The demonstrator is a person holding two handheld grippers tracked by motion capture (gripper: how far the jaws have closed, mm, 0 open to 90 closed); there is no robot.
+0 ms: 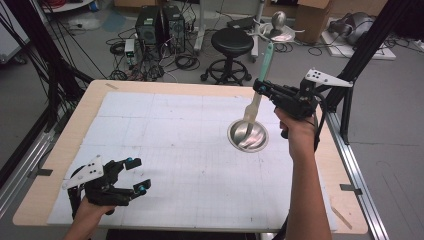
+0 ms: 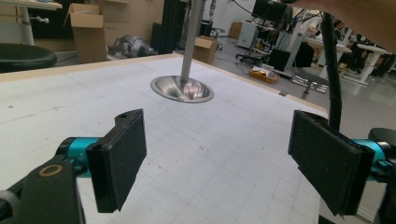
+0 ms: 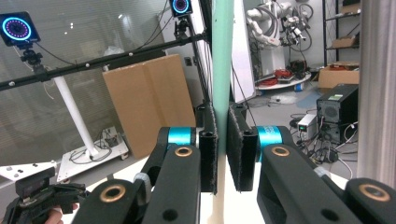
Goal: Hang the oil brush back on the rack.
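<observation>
Spoon (image 1: 261, 82) clamped upright in right tool (image 1: 259, 88); left tool (image 1: 139, 176) gapes wide.

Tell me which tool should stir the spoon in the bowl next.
Right. The right tool is shut on the spoon, whose tip sits in the metal bowl. The left tool is open, far across the table.
</observation>
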